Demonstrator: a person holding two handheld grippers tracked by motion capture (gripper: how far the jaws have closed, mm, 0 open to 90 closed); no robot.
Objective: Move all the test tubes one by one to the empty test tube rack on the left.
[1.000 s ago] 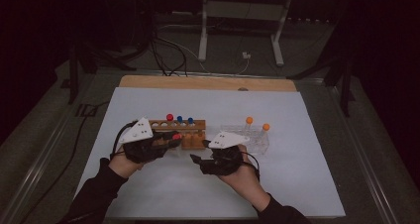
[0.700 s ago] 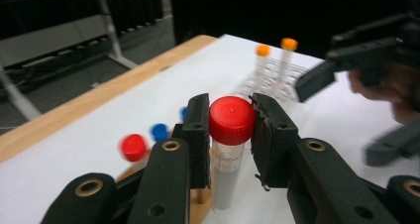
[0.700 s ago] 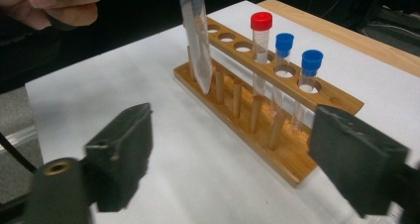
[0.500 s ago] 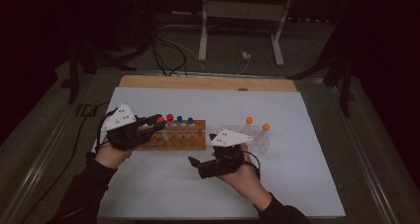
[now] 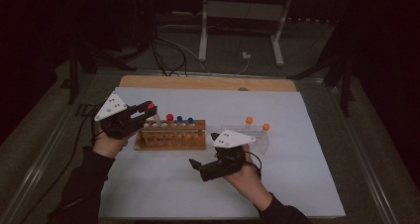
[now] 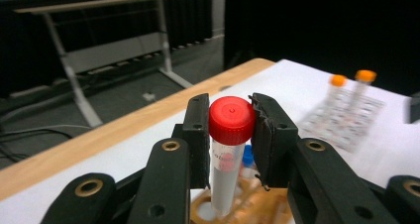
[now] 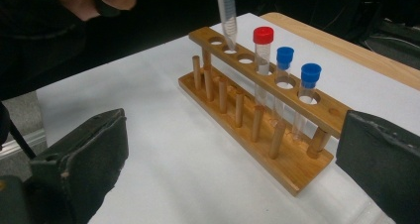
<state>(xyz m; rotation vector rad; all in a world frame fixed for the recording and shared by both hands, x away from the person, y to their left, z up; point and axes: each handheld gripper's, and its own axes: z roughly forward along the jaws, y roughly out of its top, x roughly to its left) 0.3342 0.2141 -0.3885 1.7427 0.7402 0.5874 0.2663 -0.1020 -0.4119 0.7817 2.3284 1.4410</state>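
My left gripper [image 5: 144, 113] is shut on a red-capped test tube [image 5: 151, 106] just under its cap, at the left end of the wooden rack [image 5: 171, 140]. In the left gripper view the pads [image 6: 199, 135] press the tube [image 6: 225, 179] from both sides. In the right gripper view the tube's tip [image 7: 228, 21] hangs at a hole near the rack's far end. In the rack [image 7: 277, 105] stand a red-capped tube [image 7: 262, 40] and two blue-capped tubes [image 7: 285, 60]. My right gripper [image 5: 202, 168] is in front of the rack; its jaws have just been opening and stand open with nothing between them.
A clear plastic rack [image 5: 257, 140] holding two orange-capped tubes [image 5: 249, 121] stands right of the wooden rack. A wooden strip [image 5: 208, 83] borders the white sheet's far edge. A metal stand [image 5: 237, 16] and cables lie on the floor beyond.
My left gripper has moved left and slightly up with the red-capped tube, to the rack's left end. The right gripper's jaws have opened wide; that hand has stayed put.
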